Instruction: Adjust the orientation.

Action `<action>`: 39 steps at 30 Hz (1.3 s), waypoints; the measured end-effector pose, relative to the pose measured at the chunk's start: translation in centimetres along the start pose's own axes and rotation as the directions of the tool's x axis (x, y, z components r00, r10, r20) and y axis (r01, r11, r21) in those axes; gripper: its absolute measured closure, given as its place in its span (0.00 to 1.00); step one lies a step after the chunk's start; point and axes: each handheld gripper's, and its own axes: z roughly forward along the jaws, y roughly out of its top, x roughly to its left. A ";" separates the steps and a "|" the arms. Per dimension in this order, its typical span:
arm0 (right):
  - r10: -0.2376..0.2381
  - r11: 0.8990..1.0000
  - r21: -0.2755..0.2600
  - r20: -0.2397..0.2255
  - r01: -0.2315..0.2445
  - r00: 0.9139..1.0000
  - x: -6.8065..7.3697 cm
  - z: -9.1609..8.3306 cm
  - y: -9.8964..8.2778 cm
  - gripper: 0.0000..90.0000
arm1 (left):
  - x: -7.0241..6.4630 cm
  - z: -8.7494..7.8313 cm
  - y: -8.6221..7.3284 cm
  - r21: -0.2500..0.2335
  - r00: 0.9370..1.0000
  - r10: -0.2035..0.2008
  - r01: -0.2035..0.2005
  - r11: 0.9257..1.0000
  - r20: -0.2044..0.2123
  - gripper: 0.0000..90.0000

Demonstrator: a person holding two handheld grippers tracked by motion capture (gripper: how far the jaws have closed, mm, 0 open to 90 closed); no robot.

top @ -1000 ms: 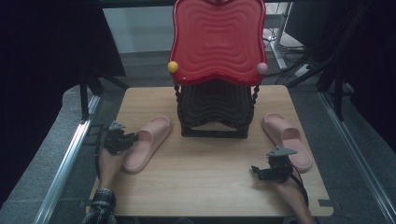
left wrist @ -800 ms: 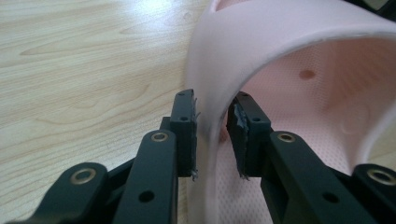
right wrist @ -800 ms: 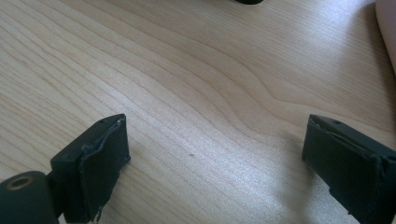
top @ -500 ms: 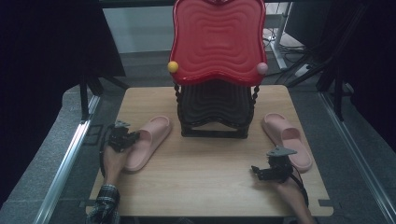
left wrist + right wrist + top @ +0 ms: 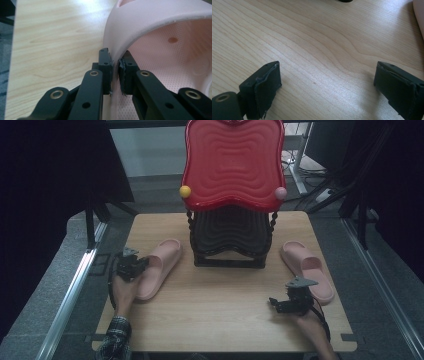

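Note:
A pink slipper (image 5: 156, 267) lies on the left of the wooden table (image 5: 220, 310), toe toward the rack. My left gripper (image 5: 131, 266) is at its strap, and in the left gripper view the gripper (image 5: 115, 65) is shut on the edge of the slipper's strap (image 5: 150, 17), one jaw outside and one inside. A second pink slipper (image 5: 307, 270) lies at the right. My right gripper (image 5: 290, 302) rests just left of its heel; in the right gripper view this gripper (image 5: 327, 85) stands wide open over bare wood, the slipper's edge (image 5: 419, 15) at the far right.
A tiered rack stands at the back middle, with a red wavy top shelf (image 5: 232, 162), a black lower shelf (image 5: 230, 237), and a yellow knob (image 5: 185, 191) and a pink knob (image 5: 280, 193). Metal rails run along both table sides.
The left gripper has shifted slightly right and forward onto the left slipper's strap. The right gripper and right slipper have stayed put.

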 end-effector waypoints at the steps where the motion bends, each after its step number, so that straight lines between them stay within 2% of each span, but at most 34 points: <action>1: 0.000 1.000 0.000 0.000 0.000 1.000 0.0 0.0 0.0 0.08 | 0.0 -0.1 0.1 -0.010 1.000 -0.003 0.003 1.000 -0.003 0.91; 2: 0.000 1.000 0.000 0.000 0.000 1.000 0.0 0.0 0.0 0.08 | 0.0 -0.1 0.1 -0.010 1.000 -0.003 0.003 1.000 -0.003 0.91; 5: 0.000 1.000 0.000 0.000 0.000 1.000 0.0 0.0 0.0 0.08 | 0.0 -0.6 0.4 -0.053 1.000 -0.021 0.020 0.998 -0.015 0.91; 10: 0.000 1.000 0.000 0.000 0.000 1.000 0.0 0.0 0.0 0.08 | -0.1 -0.9 0.8 -0.084 0.999 -0.038 0.035 0.996 -0.027 0.91; 16: 0.001 1.000 0.000 0.000 -0.001 1.000 0.0 0.0 0.0 0.08 | -0.2 -1.4 1.3 -0.137 0.997 -0.065 0.059 0.989 -0.038 0.91; 19: 0.002 1.000 -0.001 -0.001 -0.002 1.000 0.0 0.0 0.0 0.08 | -0.3 -1.7 1.8 -0.167 0.996 -0.077 0.069 0.984 -0.043 0.91; 26: 0.002 1.000 0.000 0.000 -0.002 1.000 0.0 0.0 0.0 0.08 | -0.7 -2.3 2.9 -0.229 0.994 -0.079 0.061 0.972 -0.071 0.91; 27: 0.002 1.000 0.000 0.000 -0.002 1.000 0.0 0.0 0.0 0.08 | -0.7 -2.3 2.9 -0.229 0.994 -0.079 0.061 0.972 -0.071 0.91; 31: 0.002 1.000 0.000 0.000 -0.002 1.000 0.0 0.0 0.0 0.08 | -0.9 -2.8 3.8 -0.265 0.993 -0.087 0.063 0.962 -0.080 0.91; 34: 0.000 1.000 0.000 0.000 0.000 1.000 0.0 0.0 0.0 0.08 | -0.9 -3.0 4.2 -0.277 0.992 -0.089 0.062 0.959 -0.087 0.91; 39: 0.000 1.000 0.000 0.000 0.000 1.000 0.0 0.0 0.0 0.08 | -0.9 -3.7 5.3 -0.322 0.989 -0.108 0.070 0.944 -0.103 0.91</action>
